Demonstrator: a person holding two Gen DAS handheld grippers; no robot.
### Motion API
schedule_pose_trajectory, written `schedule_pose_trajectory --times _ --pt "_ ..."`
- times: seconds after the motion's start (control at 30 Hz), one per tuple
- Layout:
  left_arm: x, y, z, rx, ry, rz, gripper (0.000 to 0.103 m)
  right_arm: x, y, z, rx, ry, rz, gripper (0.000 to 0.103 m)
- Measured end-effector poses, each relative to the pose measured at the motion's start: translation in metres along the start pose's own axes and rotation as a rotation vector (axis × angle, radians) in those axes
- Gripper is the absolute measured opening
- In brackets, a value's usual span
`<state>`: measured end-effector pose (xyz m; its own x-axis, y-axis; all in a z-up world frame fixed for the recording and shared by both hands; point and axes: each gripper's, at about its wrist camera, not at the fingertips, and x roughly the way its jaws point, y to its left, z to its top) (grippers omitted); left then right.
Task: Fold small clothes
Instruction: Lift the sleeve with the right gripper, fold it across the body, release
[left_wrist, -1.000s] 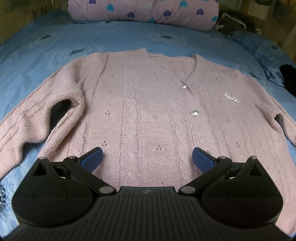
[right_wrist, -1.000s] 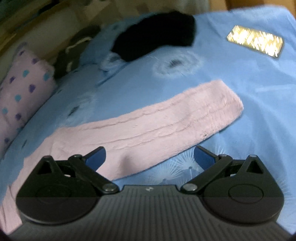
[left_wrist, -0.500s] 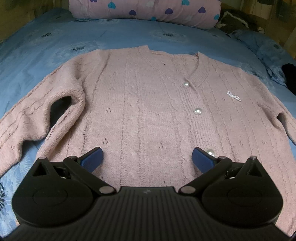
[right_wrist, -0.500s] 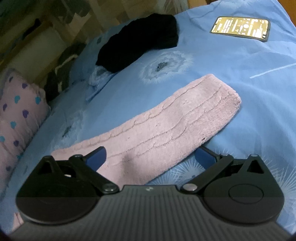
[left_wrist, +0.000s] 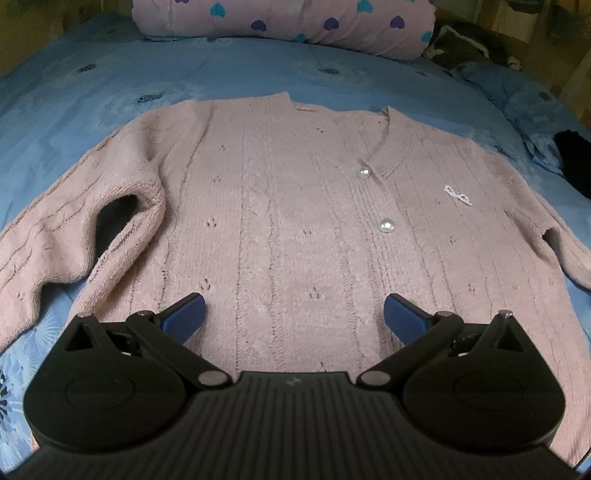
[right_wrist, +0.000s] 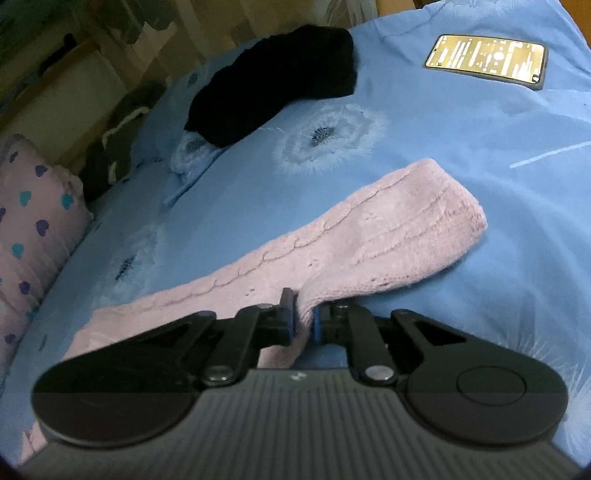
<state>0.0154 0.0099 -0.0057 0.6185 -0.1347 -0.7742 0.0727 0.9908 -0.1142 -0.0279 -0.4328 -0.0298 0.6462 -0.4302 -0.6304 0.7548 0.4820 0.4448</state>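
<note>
— Between the blue pads of the right gripper (right_wrist: 303, 319), low in the middle of the right wrist view, what sits there?

— A pinch of the pink sleeve (right_wrist: 354, 243). Its jaws have just been closing, and now they are clenched on the near edge of the knit, with the fabric bunched into a small ridge between the pads.

— And the rest of that sleeve?

— It runs from the lower left of the frame up toward the right, lying on the blue bedsheet (right_wrist: 461, 155), and its cuff end rests at centre right. Above it, in the upper middle, lies a black garment (right_wrist: 273, 85). A phone (right_wrist: 485, 61) with a lit screen lies flat on the sheet in the upper right corner, well apart from the sleeve.

— What of the left gripper (left_wrist: 293, 317)?

— Released. Its two blue pads stand wide apart at the bottom of the left wrist view, over the lower part of the pink cardigan (left_wrist: 288, 206); whether they touch the knit cannot be told.

— How does the cardigan lie?

— Spread flat, front up, filling the middle of the frame, neckline toward the top. Two pearl buttons (left_wrist: 386, 225) sit on the placket right of centre, and a small white bow trim (left_wrist: 457, 195) further right. One sleeve bends down along the left edge.

— Anything beyond?

— A pink heart-print roll of bedding (left_wrist: 288, 18) lies across the top of the frame, past the neckline.
</note>
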Motion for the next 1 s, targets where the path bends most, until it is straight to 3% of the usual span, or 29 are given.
schedule_pose_trajectory --times 0.2,0.57,0.73,1.0 --pt "-0.001 0.004 0.002 -0.02 0.002 -0.002 0.103 -0.016 0.021 0.01 -0.105 -0.043 0.088 0.01" --pt "-0.007 0.014 0.007 -0.045 -0.007 0.0 0.103 -0.059 0.096 0.021 -0.311 -0.1 0.327 0.009" --pt "-0.01 0.022 0.012 -0.073 -0.015 0.011 0.103 -0.079 0.138 0.01 -0.411 -0.111 0.424 0.009" --pt "-0.011 0.032 0.015 -0.103 -0.016 0.035 0.103 -0.095 0.196 -0.023 -0.495 -0.049 0.561 0.009"
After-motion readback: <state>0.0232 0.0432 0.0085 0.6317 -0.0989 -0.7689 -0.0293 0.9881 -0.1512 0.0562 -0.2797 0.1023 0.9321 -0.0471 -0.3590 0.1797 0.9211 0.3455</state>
